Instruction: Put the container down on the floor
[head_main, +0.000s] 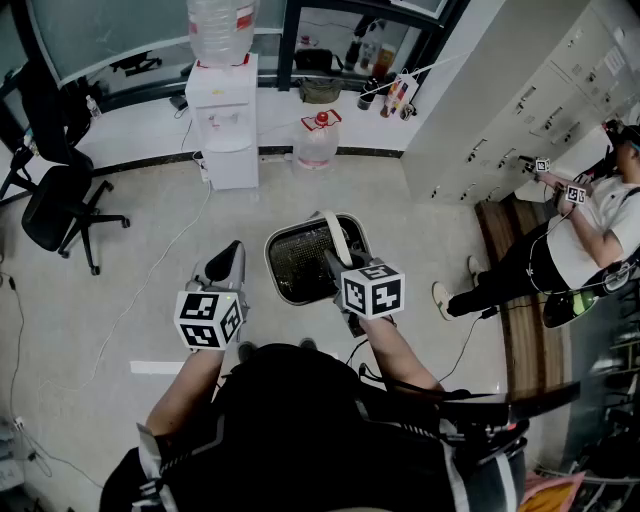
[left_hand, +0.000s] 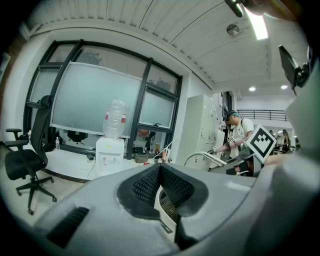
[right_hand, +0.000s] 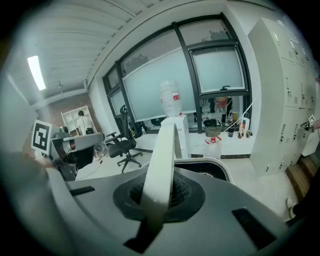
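Observation:
The container is a bin with a white rim and a dark mesh inside, and it hangs by its white hoop handle in front of me. My right gripper is shut on that handle. In the right gripper view the handle runs up between the pads, with the container's rim just behind. My left gripper stays to the left of the container, apart from it, shut with nothing held. In the left gripper view its pads meet, and the handle arcs off to the right.
A water dispenser and a spare water jug stand at the far wall. An office chair is at the left. Grey lockers, a wooden bench and a seated person are at the right. A cable lies on the floor.

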